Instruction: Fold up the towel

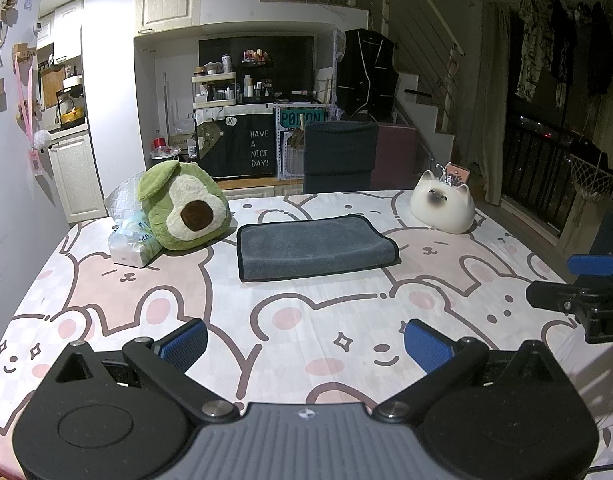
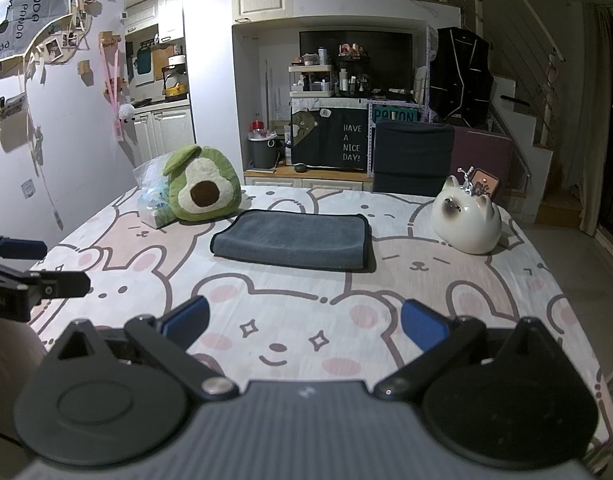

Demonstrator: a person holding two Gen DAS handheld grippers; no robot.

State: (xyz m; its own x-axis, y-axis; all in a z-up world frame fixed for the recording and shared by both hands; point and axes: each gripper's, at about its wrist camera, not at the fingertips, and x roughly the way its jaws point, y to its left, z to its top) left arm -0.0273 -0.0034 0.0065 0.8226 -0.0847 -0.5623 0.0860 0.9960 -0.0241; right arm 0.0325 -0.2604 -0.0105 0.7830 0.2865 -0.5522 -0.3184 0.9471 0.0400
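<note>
While both the left gripper [image 1: 306,344] and right gripper [image 2: 304,326] are held spread and empty, the folded towel [image 1: 314,247] lies mid-table [image 1: 266,320]; "HAVE A NICE DAY!" [image 1: 259,148] is read behind.

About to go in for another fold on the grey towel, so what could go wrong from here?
1. The grey towel already lies doubled; a pinch at one edge may catch only the top layer and pull it open.
2. The avocado plush sits close by its left end, so a sweep there could knock it.
3. The left gripper and right gripper, both open, hover near each other and might collide.
</note>
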